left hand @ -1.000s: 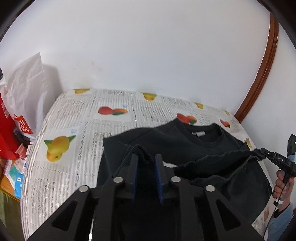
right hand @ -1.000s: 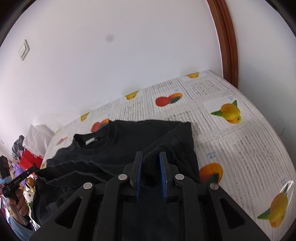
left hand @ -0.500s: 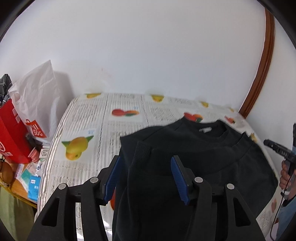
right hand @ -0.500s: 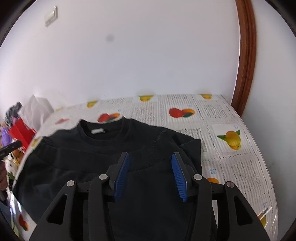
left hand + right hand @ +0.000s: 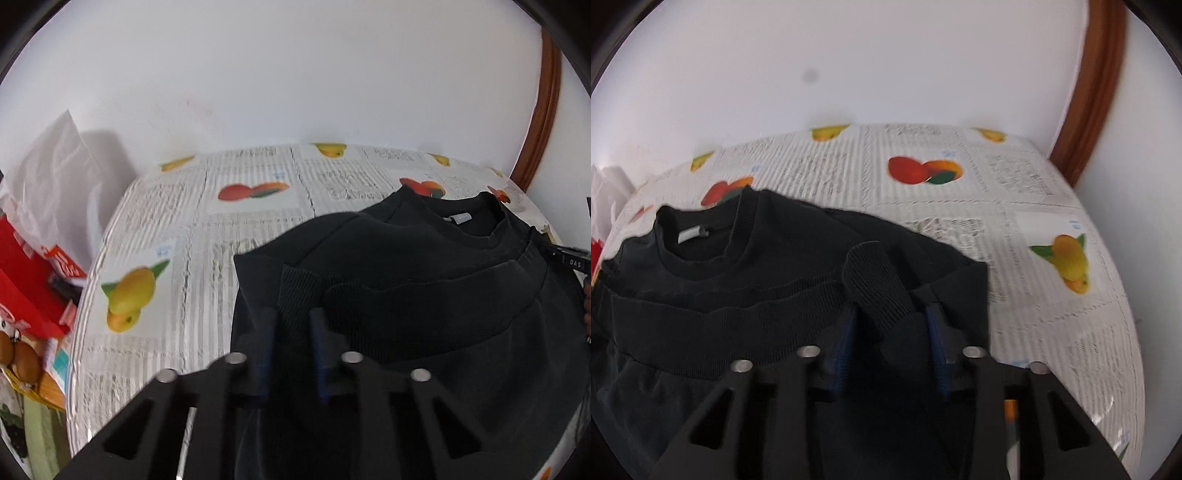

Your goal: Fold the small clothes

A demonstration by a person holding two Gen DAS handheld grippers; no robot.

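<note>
A black sweatshirt (image 5: 424,295) lies on a table covered with a fruit-printed cloth (image 5: 177,229), pushed toward the white wall (image 5: 295,74). Its collar (image 5: 701,243), with a small grey label inside, points away toward the wall, and the ribbed hem band (image 5: 720,317) runs crosswise below it, folded up close to the neckline, so the garment's long axis now stretches side to side across the table. In the left wrist view, the left gripper (image 5: 290,325) sits over the sweatshirt's left edge with a ribbed cuff (image 5: 299,291) rising between its blue pads (image 5: 264,332); the fingers stand fairly close around the fabric, but whether they pinch it or merely flank it cannot be told. In the right wrist view, the right gripper (image 5: 892,325) has its blue pads (image 5: 846,339) spread apart, with the other ribbed cuff (image 5: 875,284) lying loosely between them, clear space showing on both sides, so this tool is released. The tip of the right gripper also shows at the far right edge of the left view, just beside the hem. A white bag (image 5: 55,173) and red packaging (image 5: 26,280) stand off the table's left end, and a brown wooden frame (image 5: 1097,85) rises at the right corner.
</note>
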